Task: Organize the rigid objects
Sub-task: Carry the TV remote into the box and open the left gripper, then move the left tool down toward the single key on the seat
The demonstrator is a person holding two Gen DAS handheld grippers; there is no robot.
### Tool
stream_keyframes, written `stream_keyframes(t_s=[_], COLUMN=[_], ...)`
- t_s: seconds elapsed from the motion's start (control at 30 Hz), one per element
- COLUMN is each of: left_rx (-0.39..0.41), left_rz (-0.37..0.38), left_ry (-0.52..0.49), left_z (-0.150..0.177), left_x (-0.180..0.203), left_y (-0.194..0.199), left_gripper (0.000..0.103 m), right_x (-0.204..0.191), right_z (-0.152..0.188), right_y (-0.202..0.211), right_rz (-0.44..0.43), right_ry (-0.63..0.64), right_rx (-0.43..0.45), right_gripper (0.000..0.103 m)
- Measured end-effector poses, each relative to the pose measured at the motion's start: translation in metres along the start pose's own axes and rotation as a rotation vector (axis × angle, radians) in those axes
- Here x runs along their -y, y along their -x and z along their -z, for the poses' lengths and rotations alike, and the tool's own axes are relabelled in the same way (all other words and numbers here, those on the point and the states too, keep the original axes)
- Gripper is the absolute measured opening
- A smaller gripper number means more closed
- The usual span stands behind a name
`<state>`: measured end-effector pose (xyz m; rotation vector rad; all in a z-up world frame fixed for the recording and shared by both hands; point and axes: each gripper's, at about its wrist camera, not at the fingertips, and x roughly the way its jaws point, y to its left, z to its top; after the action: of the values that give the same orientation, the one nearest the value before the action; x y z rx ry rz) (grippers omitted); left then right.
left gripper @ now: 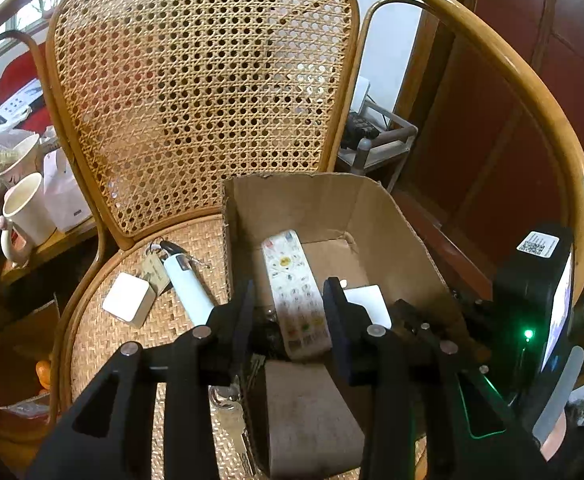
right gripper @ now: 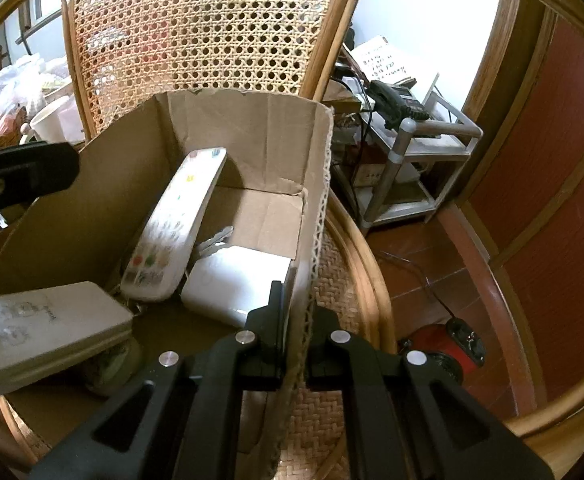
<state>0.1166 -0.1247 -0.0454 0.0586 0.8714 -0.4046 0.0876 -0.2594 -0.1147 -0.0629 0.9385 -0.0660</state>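
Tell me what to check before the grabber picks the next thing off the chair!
1. Box held steady: ok. The right gripper is shut on the right wall of the cardboard box.
2. Left gripper free: ok. It is open, with nothing between its fingers.
3. Seat cleared: not ok. A white square block, a white stick with a tag and keys lie outside the box.
4. Room in the box: ok. Bare floor shows beside the remote.
5. Left gripper high enough to clear the box wall: cannot tell.
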Motion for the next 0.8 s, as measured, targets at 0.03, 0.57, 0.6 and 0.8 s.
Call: stream_keyframes(t_s=[0.03,0.57,0.6,0.8], left_rx=[0.003,0.112,0.095,0.039], left_rz=[0.000,-0.142,-0.135,-0.123], left_ry=[0.005,0.111,0.138,0.155], left_z=[0.000,0.015,0.017,0.030], left_x=[-0.001,-0.069,-0.079,-0.113], left_y=[0.001,0.044,0.042,0.035], left_gripper=[0.036,0.098,0.098,0.098], right_x=[0.000,0.000,0.000,0.000], right_z=[0.000,0.000,0.000,0.000], right_y=[0.000,0.001,0.001,0.001], right_rz=[0.000,-0.002,-0.002,-0.002], right_ry=[-0.001,0.001,0.001,0.001], right_rx=[-0.001,-0.002,-0.002,-0.002], right_gripper=[0.009,0.009,0.009,0.009])
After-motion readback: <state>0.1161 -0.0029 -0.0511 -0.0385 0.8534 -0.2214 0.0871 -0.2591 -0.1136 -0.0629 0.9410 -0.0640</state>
